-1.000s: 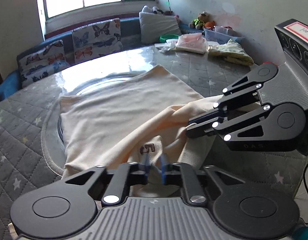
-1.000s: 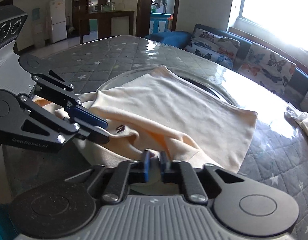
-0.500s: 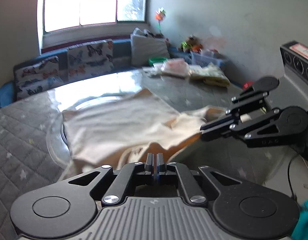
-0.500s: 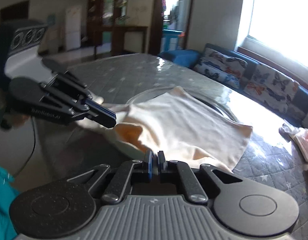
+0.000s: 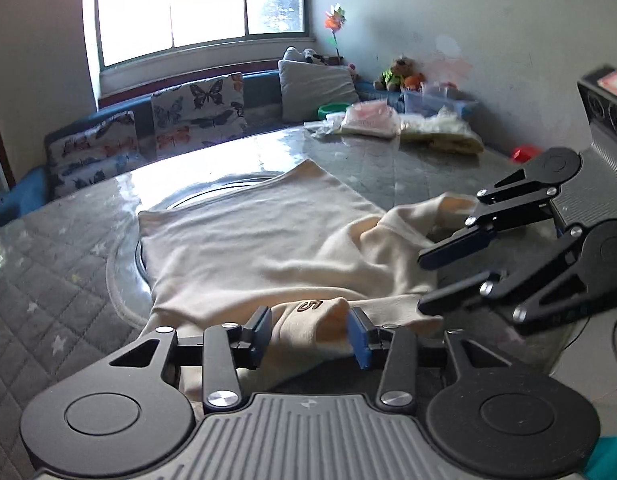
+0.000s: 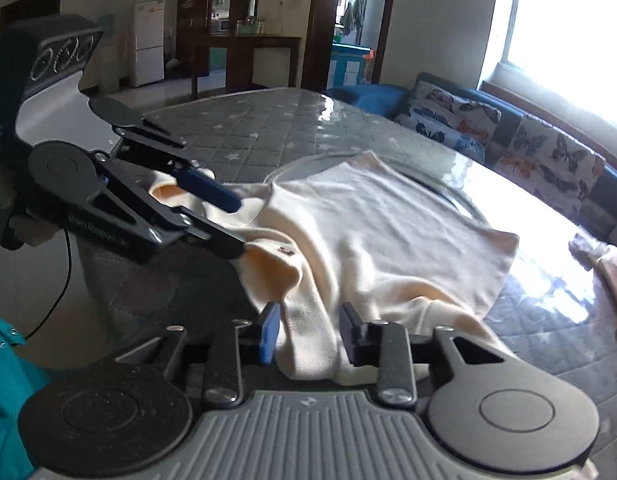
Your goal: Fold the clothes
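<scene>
Quilted table (image 5: 48, 280); cream shirt (image 5: 248, 240) (label "5").

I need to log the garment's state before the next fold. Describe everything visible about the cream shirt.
The cream shirt is a soft knit garment, mostly spread flat over the round glass turntable on the quilted grey table. Its far hem lies smooth; the near end, at the table edge, is bunched and wrinkled. A small brown label reading "5" shows at the neckline. The left gripper and the right gripper each straddle a fold of it, jaws open.
</scene>
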The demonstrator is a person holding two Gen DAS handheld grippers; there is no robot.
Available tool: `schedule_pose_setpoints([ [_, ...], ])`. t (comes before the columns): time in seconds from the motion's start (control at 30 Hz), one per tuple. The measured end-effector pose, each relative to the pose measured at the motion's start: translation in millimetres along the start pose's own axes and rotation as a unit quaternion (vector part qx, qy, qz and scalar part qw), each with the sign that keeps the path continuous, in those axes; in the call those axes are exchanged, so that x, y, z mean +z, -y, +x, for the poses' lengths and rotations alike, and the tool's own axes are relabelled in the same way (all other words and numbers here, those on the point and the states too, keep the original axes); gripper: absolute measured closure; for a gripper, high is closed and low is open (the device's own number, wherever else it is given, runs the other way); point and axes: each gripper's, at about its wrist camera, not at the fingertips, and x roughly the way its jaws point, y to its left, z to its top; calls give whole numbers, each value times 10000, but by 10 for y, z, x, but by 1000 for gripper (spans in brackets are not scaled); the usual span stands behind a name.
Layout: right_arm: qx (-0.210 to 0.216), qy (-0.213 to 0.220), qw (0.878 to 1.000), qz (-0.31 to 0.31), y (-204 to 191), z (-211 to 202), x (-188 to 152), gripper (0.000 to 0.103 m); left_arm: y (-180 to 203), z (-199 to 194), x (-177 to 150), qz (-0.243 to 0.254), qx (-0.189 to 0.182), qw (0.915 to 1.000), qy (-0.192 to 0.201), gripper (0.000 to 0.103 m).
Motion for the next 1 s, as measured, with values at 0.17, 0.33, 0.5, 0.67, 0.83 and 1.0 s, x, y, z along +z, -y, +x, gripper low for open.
schedule_pose_setpoints([
  [0.17,16,-121,9998,172,-33,219,-103,71,43,213,-66,116,75,9997,-223,97],
  [0.33,201,-264,9991,267,-36,252,-213,70,-45,-42,-145,192,-95,9998,-23,100],
  [0.5,409,-336,9985,157,-93,186,-319,70,-15,-60,-295,464,-215,9983,-274,100],
  [0.67,336,-214,9975,592,75,-102,-390,69,34,-56,-366,803,-387,9950,-451,96],
  [0.83,-700,-226,9925,973,502,-460,-555,69,-13,-171,-278,778,-513,9951,-340,93],
  [1.0,-1872,-503,9707,1421,1078,-583,-808,69,56,-246,-87,559,-757,9956,-11,85],
])
